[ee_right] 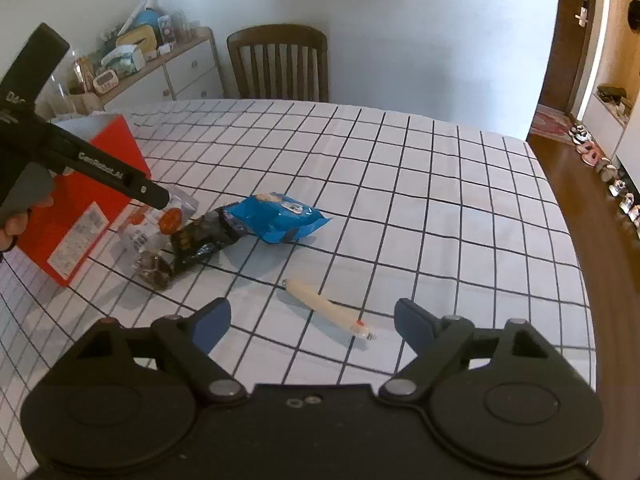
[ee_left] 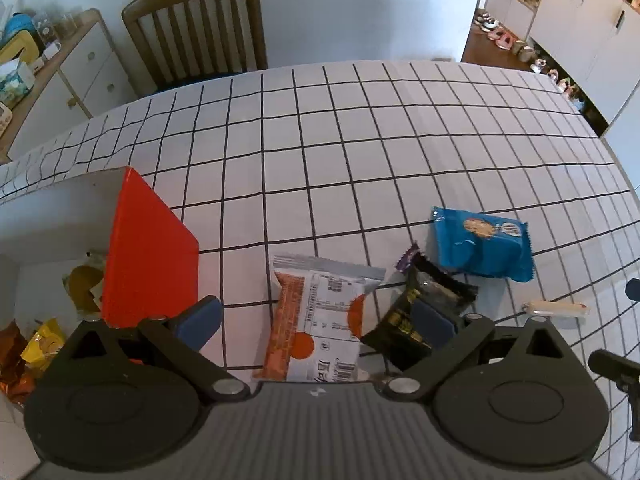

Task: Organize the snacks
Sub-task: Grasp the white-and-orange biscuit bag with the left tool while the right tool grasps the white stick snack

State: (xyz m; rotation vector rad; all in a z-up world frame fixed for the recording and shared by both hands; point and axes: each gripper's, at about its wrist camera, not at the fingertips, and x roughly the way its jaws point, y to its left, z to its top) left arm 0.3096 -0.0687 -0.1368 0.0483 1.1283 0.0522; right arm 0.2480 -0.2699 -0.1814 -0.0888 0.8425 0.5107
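Note:
My left gripper (ee_left: pixel 316 320) is open just above an orange-and-white snack packet (ee_left: pixel 320 316) lying between its fingers. A black packet (ee_left: pixel 424 316) lies by its right finger, with a blue cookie packet (ee_left: pixel 480 244) beyond. A red box (ee_left: pixel 148 252) with several snacks inside stands at the left. In the right wrist view my right gripper (ee_right: pixel 312 326) is open and empty over a pale sausage stick (ee_right: pixel 324 306). The blue packet (ee_right: pixel 276 216), black packet (ee_right: pixel 200 240) and red box (ee_right: pixel 76 208) lie farther left, under the left gripper's body (ee_right: pixel 100 172).
The table has a white checked cloth (ee_left: pixel 360 140). A wooden chair (ee_left: pixel 200 28) stands at its far side. A sideboard (ee_right: pixel 160 68) with clutter is at the back left. The sausage stick also shows in the left wrist view (ee_left: pixel 556 309).

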